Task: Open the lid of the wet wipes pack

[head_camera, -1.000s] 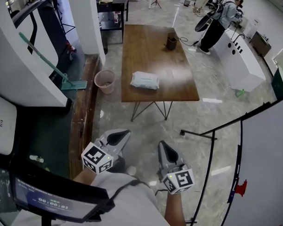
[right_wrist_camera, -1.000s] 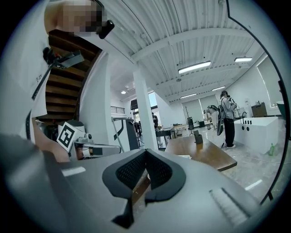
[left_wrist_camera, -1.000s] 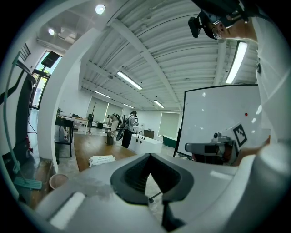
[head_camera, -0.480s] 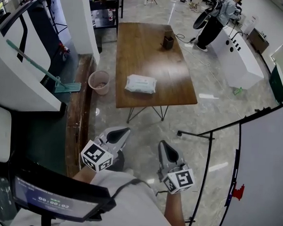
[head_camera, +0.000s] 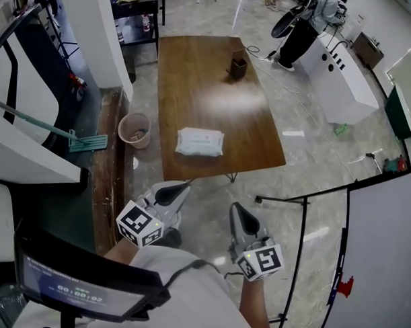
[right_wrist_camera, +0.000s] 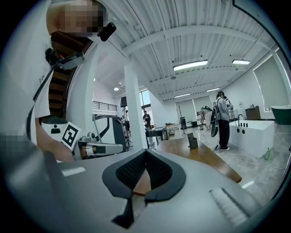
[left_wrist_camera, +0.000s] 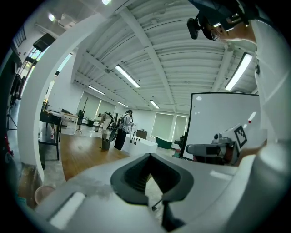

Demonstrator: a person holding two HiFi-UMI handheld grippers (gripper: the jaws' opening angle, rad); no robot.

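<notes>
The left claw (left_wrist_camera: 150, 159) is closed with nothing in it, a wooden table (left_wrist_camera: 86, 152) lying beyond it.

wooden table (head_camera: 210, 79) nearer, wet wipes pack (head_camera: 200, 141) closer — lower in view

My head camera looks steeply down from standing height: left gripper (head_camera: 183, 187) and right gripper (head_camera: 233, 208) close in at 6 o'clock, wooden table (head_camera: 215, 93) well off at 12. Each gripper view rides just behind its own jaws, facing near level toward that table. All three share the table; each gripper view also catches the other gripper, at 3 o'clock from the left, 9 from the right.
</notes>
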